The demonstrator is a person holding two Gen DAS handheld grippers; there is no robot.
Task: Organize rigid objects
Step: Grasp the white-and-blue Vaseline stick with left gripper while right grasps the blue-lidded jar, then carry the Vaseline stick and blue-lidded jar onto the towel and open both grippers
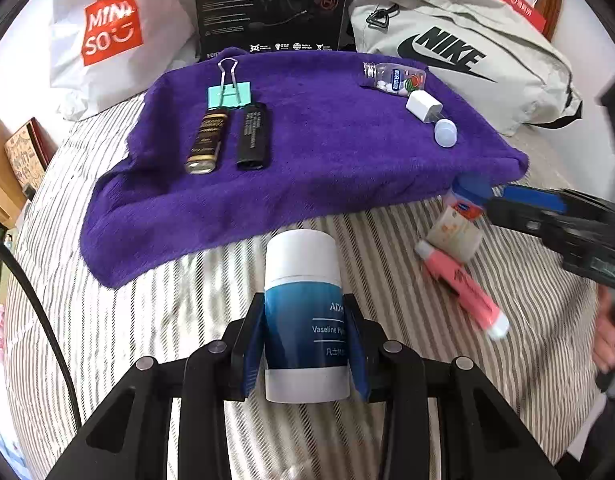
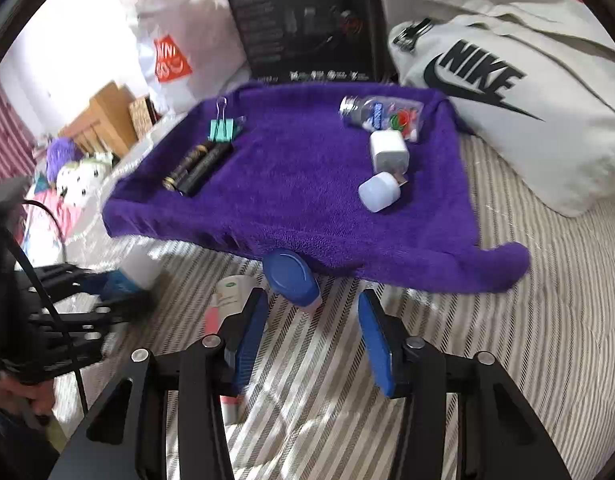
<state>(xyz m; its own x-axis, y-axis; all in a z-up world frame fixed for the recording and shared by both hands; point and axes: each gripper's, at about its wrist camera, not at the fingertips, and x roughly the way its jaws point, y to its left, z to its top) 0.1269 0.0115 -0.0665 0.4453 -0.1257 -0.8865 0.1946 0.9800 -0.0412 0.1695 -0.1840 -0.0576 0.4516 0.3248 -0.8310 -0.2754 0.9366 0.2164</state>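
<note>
My left tongs point(image 1: 305, 344) are clenched on the Vaseline stick point(image 1: 303, 312), upright over the striped bed point(image 1: 147, 300), near the purple towel point(image 1: 307, 160). My right tongs point(image 2: 311, 344) are released, blue-capped bottle point(image 2: 293, 278) just past the tips at the towel's near edge. Pink tube point(image 1: 463, 284) to the right.

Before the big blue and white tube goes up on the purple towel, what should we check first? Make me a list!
1. Left gripper holds the Vaseline tube on both sides: ok.
2. Tube straight between the fingers: ok.
3. Free space on the purple towel between the lighters and the charger: ok.
4. Right gripper out of the way: ok, it is open near the blue-capped bottle, off to the side.
5. Grip tight enough: cannot tell.
</note>
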